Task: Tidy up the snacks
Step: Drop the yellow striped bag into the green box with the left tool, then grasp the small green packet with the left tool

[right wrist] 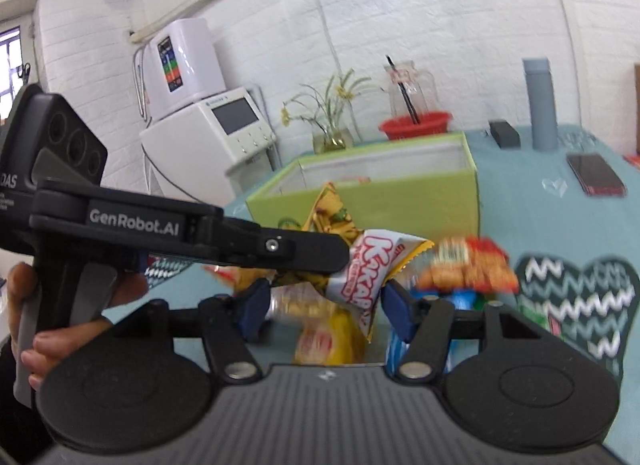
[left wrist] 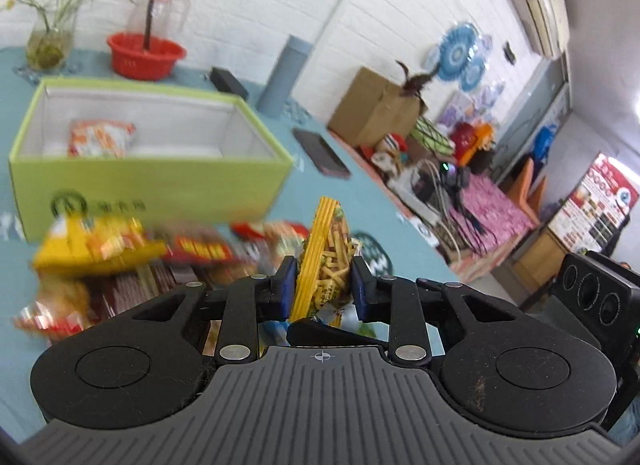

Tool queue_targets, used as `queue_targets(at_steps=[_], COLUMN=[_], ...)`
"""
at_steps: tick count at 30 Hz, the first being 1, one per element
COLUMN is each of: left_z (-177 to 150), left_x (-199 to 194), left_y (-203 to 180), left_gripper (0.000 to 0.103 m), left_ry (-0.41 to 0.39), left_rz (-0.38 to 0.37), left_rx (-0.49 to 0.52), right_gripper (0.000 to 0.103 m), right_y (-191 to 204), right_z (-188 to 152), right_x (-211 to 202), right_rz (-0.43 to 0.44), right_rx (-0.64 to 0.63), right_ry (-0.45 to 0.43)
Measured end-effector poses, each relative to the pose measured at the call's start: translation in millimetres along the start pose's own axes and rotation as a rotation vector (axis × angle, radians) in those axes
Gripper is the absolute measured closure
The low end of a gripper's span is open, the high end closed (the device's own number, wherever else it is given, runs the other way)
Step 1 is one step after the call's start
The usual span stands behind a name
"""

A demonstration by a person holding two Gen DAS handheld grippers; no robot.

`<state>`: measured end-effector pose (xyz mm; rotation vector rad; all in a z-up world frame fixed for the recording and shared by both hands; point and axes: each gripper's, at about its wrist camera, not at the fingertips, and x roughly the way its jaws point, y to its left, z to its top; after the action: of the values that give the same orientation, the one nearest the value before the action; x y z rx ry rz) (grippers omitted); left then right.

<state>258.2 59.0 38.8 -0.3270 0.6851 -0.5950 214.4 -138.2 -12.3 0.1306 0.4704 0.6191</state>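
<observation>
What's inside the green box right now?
One orange-and-white snack packet lies on the white floor of the green box, toward its left end. The near wall hides the front strip of the floor, so anything there is unseen.
</observation>
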Motion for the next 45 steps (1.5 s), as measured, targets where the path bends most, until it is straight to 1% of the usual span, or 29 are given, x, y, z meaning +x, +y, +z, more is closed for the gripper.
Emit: queue_targets(at_steps=[2,6,9,10,11,12,13,14,15,16,18,19,20,21,24,25,27,30,33,35,36,38,39,42,45], left_z=[27,78,106,114,118,122,124,125,124,122,111,103,94,85,47,33,5,-37,-75,-90,-95,-99,-100,-107,-113], left_x=[7,31,56,64,71,77,81,83,81,77,62,54,44,36,12,5,-6,-18,-23,-22,-20,-17,-17,-18,-10], left_y=[11,42,65,75,83,89,95,98,99,99,92,87,81,75,51,44,32,20,13,12,12,14,15,10,0], left_gripper=[0.097,0.096,0.095,0.094,0.091,0.086,0.07,0.059,0.055,0.053,0.048,0.042,0.036,0.035,0.034,0.034,0.035,0.037,0.039,0.04,0.041,0.044,0.045,0.046,0.049], left_ry=[-0.031,-0.058,-0.054,-0.053,-0.051,-0.053,-0.056,-0.063,-0.07,-0.079,-0.1,-0.11,-0.119,-0.126,-0.124,-0.115,-0.101,-0.04,0.035,0.069,0.082,0.105,0.111,0.134,0.17], left_rz=[0.03,0.085,0.115,0.125,0.134,0.145,0.17,0.199,0.218,0.222,0.208,0.196,0.186,0.179,0.134,0.124,0.116,0.094,0.073,0.058,0.069,0.091,0.088,0.038,0.004], left_rx=[-0.001,-0.03,-0.055,-0.071,-0.084,-0.089,-0.094,-0.098,-0.098,-0.091,-0.075,-0.066,-0.055,-0.045,-0.019,-0.019,-0.028,-0.059,-0.124,-0.156,-0.171,-0.196,-0.208,-0.228,-0.216], right_gripper=[0.04,0.04,0.039,0.038,0.035,0.032,0.026,0.026,0.026,0.024,0.014,0.007,0.007,0.007,0.006,0.003,0.002,0.002,0.003,0.003,0.003,0.003,0.003,0.003,0.004], right_y=[-2,-11,-23,-27,-31,-34,-37,-39,-40,-42,-44,-45,-44,-42,-36,-33,-25,-12,-1,3,3,6,8,16,18], right_z=[24,69,91,95,98,100,101,100,100,99,92,87,79,71,39,27,2,-35,-64,-74,-77,-80,-81,-87,-94], right_x=[23,79,120,131,141,150,156,157,155,149,124,110,93,77,31,18,-4,-28,-38,-38,-38,-35,-34,-31,-31], right_rz=[0.007,-0.002,-0.004,-0.01,-0.018,-0.029,-0.041,-0.061,-0.071,-0.075,-0.068,-0.072,-0.073,-0.077,-0.084,-0.093,-0.129,-0.152,-0.17,-0.167,-0.161,-0.158,-0.163,-0.187,-0.188], right_rx=[-0.038,-0.098,-0.093,-0.091,-0.091,-0.09,-0.093,-0.1,-0.108,-0.108,-0.096,-0.097,-0.103,-0.107,-0.109,-0.11,-0.112,-0.103,-0.096,-0.088,-0.086,-0.095,-0.107,-0.146,-0.147], right_ry=[-0.012,-0.002,0.028,0.038,0.051,0.063,0.072,0.071,0.067,0.059,0.025,0.007,-0.012,-0.02,-0.022,-0.013,0.017,0.082,0.14,0.157,0.156,0.155,0.153,0.153,0.162])
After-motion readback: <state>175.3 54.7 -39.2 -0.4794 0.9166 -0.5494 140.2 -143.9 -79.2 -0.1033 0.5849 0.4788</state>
